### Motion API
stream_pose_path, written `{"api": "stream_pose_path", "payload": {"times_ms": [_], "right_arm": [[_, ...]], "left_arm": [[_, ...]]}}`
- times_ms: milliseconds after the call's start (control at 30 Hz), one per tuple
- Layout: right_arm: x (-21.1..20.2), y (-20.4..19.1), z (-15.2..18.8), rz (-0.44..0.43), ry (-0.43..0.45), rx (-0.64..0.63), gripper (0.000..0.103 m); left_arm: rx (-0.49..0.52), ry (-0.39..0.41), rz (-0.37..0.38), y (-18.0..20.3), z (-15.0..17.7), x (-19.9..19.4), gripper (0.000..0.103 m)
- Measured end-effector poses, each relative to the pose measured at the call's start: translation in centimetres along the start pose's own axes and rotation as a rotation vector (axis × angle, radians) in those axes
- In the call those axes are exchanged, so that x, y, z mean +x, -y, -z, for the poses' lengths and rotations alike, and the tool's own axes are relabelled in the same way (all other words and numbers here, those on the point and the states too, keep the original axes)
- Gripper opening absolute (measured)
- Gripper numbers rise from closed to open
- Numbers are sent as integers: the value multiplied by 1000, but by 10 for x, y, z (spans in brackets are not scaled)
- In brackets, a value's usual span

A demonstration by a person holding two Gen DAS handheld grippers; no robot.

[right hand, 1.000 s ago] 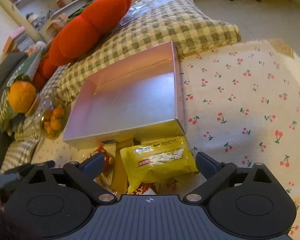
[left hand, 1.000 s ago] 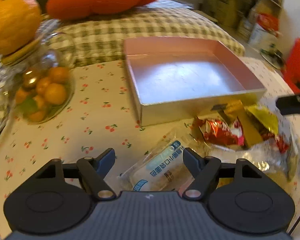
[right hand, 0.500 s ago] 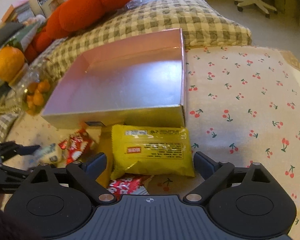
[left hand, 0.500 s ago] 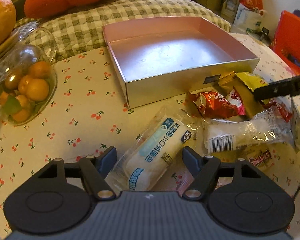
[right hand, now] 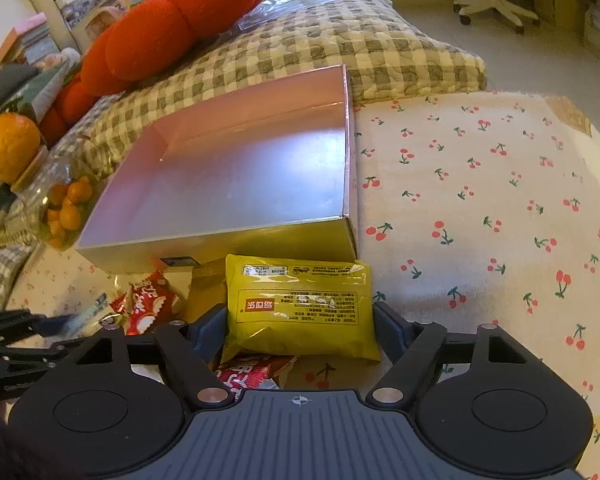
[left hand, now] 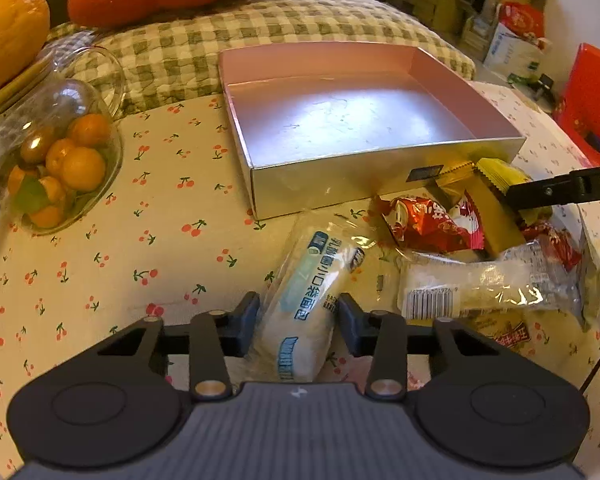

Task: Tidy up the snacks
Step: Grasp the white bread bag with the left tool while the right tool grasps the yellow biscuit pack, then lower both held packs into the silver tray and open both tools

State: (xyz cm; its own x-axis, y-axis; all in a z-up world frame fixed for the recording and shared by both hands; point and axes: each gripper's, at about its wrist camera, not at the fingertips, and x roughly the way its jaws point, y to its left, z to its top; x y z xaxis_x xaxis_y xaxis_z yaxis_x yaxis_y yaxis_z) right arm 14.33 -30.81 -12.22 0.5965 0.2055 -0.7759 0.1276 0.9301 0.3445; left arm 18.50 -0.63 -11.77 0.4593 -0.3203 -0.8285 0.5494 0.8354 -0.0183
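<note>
An empty shallow silver box (left hand: 352, 120) (right hand: 236, 176) stands on the cherry-print cloth. Several snack packets lie in a pile in front of it. My left gripper (left hand: 298, 316) has its fingers close on both sides of a white and blue bread packet (left hand: 312, 292), narrowed but with small gaps showing. My right gripper (right hand: 300, 320) straddles a yellow packet (right hand: 300, 304), its fingers beside the packet's edges. A red packet (left hand: 424, 224) (right hand: 148, 308) and a clear white packet (left hand: 476, 288) lie between them.
A glass jar of small oranges (left hand: 56, 160) lies on its side at the left. A checked cushion (left hand: 220, 36) and an orange plush (right hand: 172, 32) sit behind the box. A large orange (left hand: 8, 24) is at the far left. Bare cloth (right hand: 500, 208) lies right of the box.
Both grippers have moved forward and down over their packets and narrowed: the left around the white bread packet, the right around the yellow packet.
</note>
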Motion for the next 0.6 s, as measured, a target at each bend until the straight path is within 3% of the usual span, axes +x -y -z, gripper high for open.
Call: {"api": "stream_pose_path", "payload": {"times_ms": [367, 600], "right_arm": [[-17, 0, -5, -51, -8, 62, 75], [-31, -1, -12, -83, 11, 100, 75]], "left_arm": [[-108, -42, 16, -2, -2, -6, 29], [-119, -4, 16, 0, -6, -30, 29]]}}
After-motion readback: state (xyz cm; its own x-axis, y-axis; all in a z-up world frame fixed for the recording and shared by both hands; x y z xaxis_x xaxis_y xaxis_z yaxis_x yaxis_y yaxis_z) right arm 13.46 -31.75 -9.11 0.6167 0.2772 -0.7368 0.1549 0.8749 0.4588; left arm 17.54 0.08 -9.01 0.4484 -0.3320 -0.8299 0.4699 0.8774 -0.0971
